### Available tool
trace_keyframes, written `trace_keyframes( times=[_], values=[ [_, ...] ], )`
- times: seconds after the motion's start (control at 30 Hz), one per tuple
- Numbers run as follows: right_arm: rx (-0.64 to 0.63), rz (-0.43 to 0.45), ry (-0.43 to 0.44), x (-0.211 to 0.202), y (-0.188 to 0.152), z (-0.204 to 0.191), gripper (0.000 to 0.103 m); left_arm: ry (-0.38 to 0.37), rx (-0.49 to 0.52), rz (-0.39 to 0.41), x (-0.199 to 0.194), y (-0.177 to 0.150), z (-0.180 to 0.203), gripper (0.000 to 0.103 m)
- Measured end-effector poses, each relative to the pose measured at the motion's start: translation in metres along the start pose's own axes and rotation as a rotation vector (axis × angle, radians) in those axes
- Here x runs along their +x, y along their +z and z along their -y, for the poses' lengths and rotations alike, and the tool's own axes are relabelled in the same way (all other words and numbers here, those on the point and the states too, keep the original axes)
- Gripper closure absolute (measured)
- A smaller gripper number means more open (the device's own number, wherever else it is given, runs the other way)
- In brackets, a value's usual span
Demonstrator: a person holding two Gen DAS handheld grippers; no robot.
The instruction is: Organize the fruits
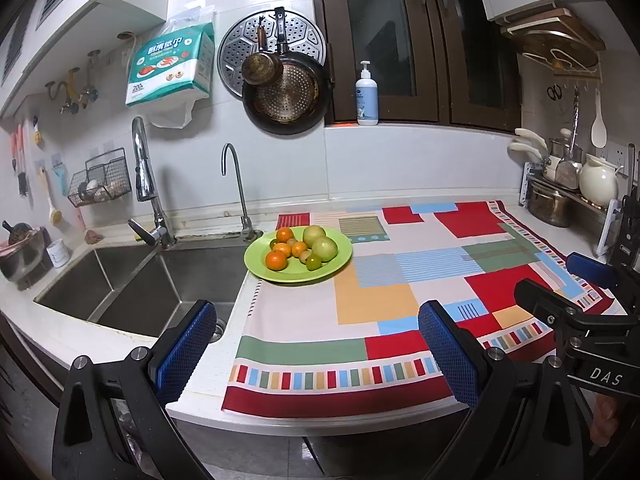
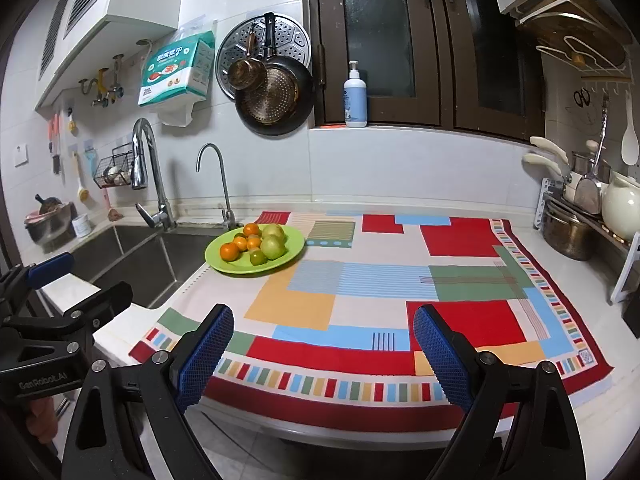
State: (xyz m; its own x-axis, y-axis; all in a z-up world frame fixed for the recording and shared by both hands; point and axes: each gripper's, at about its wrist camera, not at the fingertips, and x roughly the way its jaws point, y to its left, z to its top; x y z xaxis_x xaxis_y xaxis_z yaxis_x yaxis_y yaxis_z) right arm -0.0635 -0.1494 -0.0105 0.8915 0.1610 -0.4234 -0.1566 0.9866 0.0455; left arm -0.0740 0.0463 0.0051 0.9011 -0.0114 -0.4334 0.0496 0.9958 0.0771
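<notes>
A lime green plate (image 1: 338,256) (image 2: 294,242) stands on the far left corner of a patterned cloth (image 1: 376,304) (image 2: 360,300), beside the sink. It holds several small oranges (image 1: 277,260) (image 2: 229,251), two larger pale green fruits (image 1: 325,248) (image 2: 273,247) and a small green fruit (image 1: 313,262) (image 2: 258,257). My left gripper (image 1: 316,344) is open and empty, near the counter's front edge. My right gripper (image 2: 324,344) is open and empty over the cloth's front edge. Each gripper shows at the side of the other's view: the right one (image 1: 560,292) and the left one (image 2: 76,284).
A double steel sink (image 1: 132,280) (image 2: 132,256) with two taps lies left of the plate. A dish rack with pots and a white jug (image 1: 598,184) (image 2: 620,204) stands at the right. A soap bottle (image 1: 367,96) (image 2: 355,98) is on the window sill. Pans hang on the wall.
</notes>
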Motion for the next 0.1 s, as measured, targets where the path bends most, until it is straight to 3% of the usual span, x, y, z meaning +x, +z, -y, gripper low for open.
trace_keyframes(
  times=[0.1],
  values=[
    [0.003, -0.002, -0.002, -0.0015, -0.0008, 0.0023, 0.011, -0.002, 0.001, -0.005, 0.0022, 0.0004, 0.0024, 0.000]
  ],
)
